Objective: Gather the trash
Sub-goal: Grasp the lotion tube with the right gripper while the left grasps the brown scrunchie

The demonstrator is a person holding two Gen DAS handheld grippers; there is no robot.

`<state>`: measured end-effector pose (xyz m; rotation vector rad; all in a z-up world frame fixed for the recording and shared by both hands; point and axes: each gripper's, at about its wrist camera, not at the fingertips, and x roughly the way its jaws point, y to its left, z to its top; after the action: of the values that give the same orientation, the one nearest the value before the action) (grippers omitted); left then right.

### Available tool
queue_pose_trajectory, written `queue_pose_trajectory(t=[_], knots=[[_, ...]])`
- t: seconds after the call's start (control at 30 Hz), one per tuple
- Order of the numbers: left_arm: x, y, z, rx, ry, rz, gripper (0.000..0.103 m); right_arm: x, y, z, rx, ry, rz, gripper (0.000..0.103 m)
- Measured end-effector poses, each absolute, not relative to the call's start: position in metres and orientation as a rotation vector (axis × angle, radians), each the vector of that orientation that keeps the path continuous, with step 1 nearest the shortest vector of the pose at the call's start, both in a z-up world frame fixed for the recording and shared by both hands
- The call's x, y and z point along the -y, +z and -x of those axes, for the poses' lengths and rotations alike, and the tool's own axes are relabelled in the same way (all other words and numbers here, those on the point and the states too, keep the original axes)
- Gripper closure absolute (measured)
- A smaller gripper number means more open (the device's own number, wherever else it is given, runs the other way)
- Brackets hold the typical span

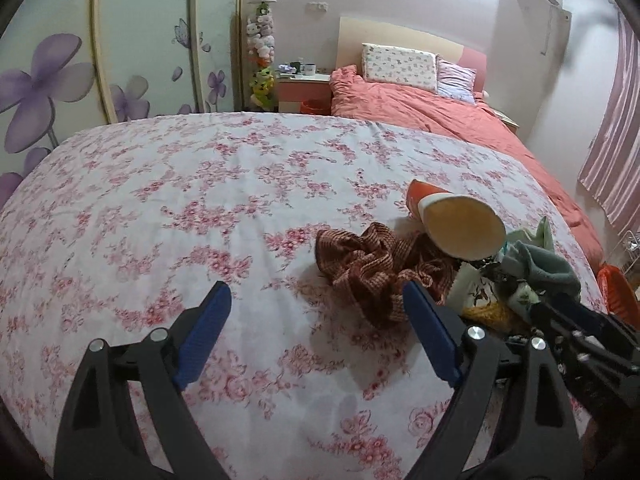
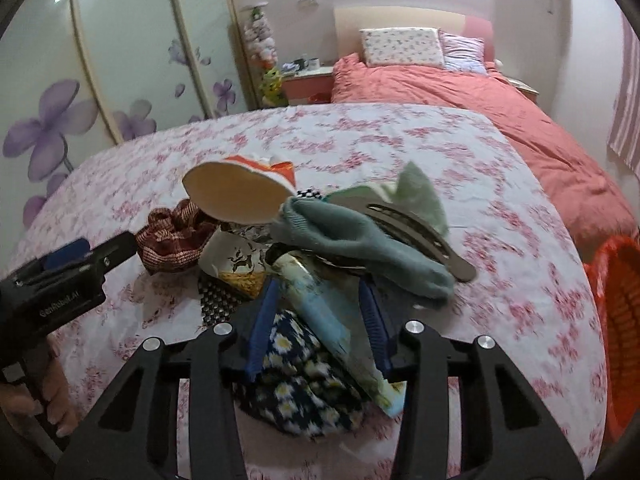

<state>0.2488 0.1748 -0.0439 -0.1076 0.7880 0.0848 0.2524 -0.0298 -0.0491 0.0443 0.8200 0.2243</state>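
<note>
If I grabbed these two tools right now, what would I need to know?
Left gripper: open, empty, hovering over the floral sheet beside the red scrunchie.
Right gripper: fingers either side of a pale blue wrapper in the pile; contact unclear.
Pile also holds a paper cup, a torn wrapper, a teal sock and a hair clip.
Orange basket stands at the bed's right.
Done: nothing visibly binned. Left: wrappers and cup.

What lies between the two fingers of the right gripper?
A pale blue wrapper lies between the right gripper's fingers, over a daisy-print cloth, in the right wrist view.
</note>
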Motion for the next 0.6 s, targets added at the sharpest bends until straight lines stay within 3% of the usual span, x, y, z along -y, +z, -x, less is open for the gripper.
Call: queue_pose_trajectory(t=[0.47,0.6], knots=[[-0.168,-0.058,-0.272,-0.829,0.045,0.141,0.023,0.029,-0.054,-0.256,-0.819,0.222,0.021,0.074],[-0.165,-0.062,-0.279,-0.846,0.036,0.142,0.034,0.041,-0.054,-0.246,-0.812,0.190,0.017,0.074]])
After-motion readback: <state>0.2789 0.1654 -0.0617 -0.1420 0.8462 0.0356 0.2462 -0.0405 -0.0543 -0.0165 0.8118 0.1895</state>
